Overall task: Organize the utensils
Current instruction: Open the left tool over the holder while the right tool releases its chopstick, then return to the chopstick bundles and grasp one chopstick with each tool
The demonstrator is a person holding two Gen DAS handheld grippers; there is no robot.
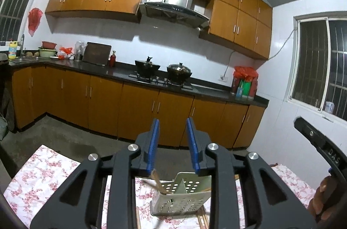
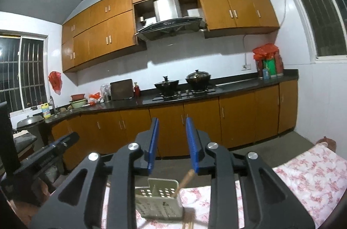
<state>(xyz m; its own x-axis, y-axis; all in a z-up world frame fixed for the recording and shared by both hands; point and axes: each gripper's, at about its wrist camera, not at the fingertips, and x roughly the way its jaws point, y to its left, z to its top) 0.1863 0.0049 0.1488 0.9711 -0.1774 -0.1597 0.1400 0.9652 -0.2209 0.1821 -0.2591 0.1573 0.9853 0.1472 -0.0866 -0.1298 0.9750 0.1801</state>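
- Left gripper (image 1: 173, 127) is seen with its blue pads parted, nothing between them; only the lower cabinets (image 1: 138, 107) across the room are seen through the gap.
- Right gripper (image 2: 172, 127) is likewise parted and empty, held level above the table.
- A pale perforated utensil holder (image 1: 182, 196) is stood on the floral tablecloth (image 1: 41, 172), below and just past the left gripper's linkage; a divider splits it into compartments.
- Wooden chopsticks (image 1: 156, 182) are seen leaning in the holder's left compartment in the left wrist view, tilted to the left.
- More chopsticks (image 1: 202, 217) are laid flat on the cloth beside the holder's base, partly hidden by the linkage; the count cannot be told.
- In the right wrist view the same holder (image 2: 159, 200) is seen with one wooden stick (image 2: 184, 182) leaning out of its right end, its top just below the right pad but not touching it as far as can be told.
- A hand (image 1: 323, 200) on the other gripper's black handle is seen at the right edge of the left wrist view.
- Two lidded pots (image 1: 163, 69) are set on the stove on the dark counter (image 1: 121, 72), well apart from the table.
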